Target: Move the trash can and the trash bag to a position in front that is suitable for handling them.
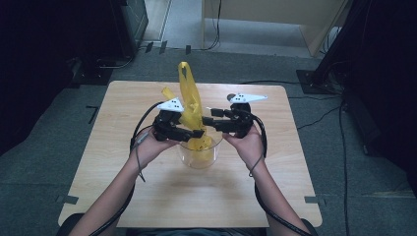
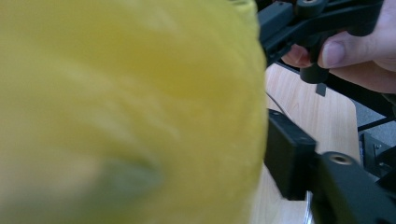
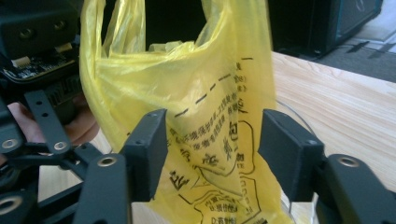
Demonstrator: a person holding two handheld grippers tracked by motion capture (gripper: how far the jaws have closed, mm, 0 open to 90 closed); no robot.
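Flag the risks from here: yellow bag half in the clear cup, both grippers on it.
1. The clear cup looks light and nothing holds it; a sideways tug on the yellow bag could tip or drag it.
2. The right gripper has its jaws apart around the film without pinching; closing may catch only a loose fold and slip.
3. The bag blurs the left gripper view, so its grip is hard to verify and the thin film could tear.
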